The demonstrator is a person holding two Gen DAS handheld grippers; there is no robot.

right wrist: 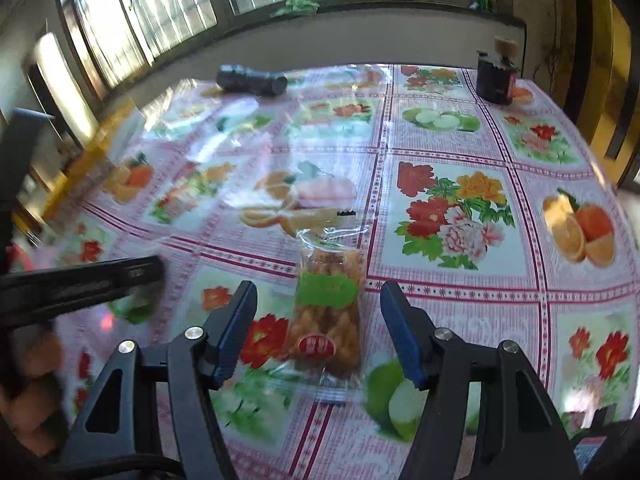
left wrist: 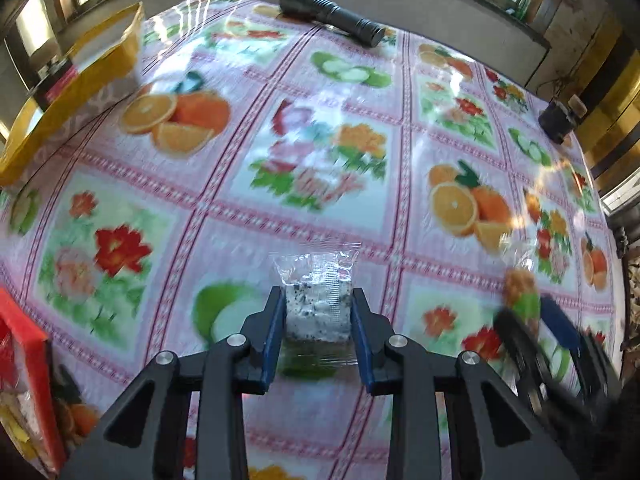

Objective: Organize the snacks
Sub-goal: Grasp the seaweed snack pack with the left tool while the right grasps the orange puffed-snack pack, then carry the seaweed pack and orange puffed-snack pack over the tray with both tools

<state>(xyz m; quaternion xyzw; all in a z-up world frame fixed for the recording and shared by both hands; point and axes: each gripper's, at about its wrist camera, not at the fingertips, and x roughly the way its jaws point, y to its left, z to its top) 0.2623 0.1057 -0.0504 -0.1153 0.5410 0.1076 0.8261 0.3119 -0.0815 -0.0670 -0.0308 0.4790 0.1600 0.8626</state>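
A: Left gripper [left wrist: 318, 312] — fingers pinching a clear speckled snack packet [left wrist: 318, 300] above the surface [left wrist: 320, 120].
B: Right gripper [right wrist: 318, 328]?
A: Fingers spread either side of a fried twist packet [right wrist: 328, 316], lying flat, not gripped.
B: Progress?
A: Red box [left wrist: 36, 360] at left already holds snacks; yellow box [left wrist: 80, 80] contents unclear. Two packets left, I'd say.

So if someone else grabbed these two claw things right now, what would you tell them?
Left gripper: closed on a clear speckled snack packet, held over the table.
Right gripper: open around a twisted-pastry packet, not yet gripping.
A yellow box stands at the far left; a red box with snacks sits near left.
Left to do: put both packets away; which box is unclear.
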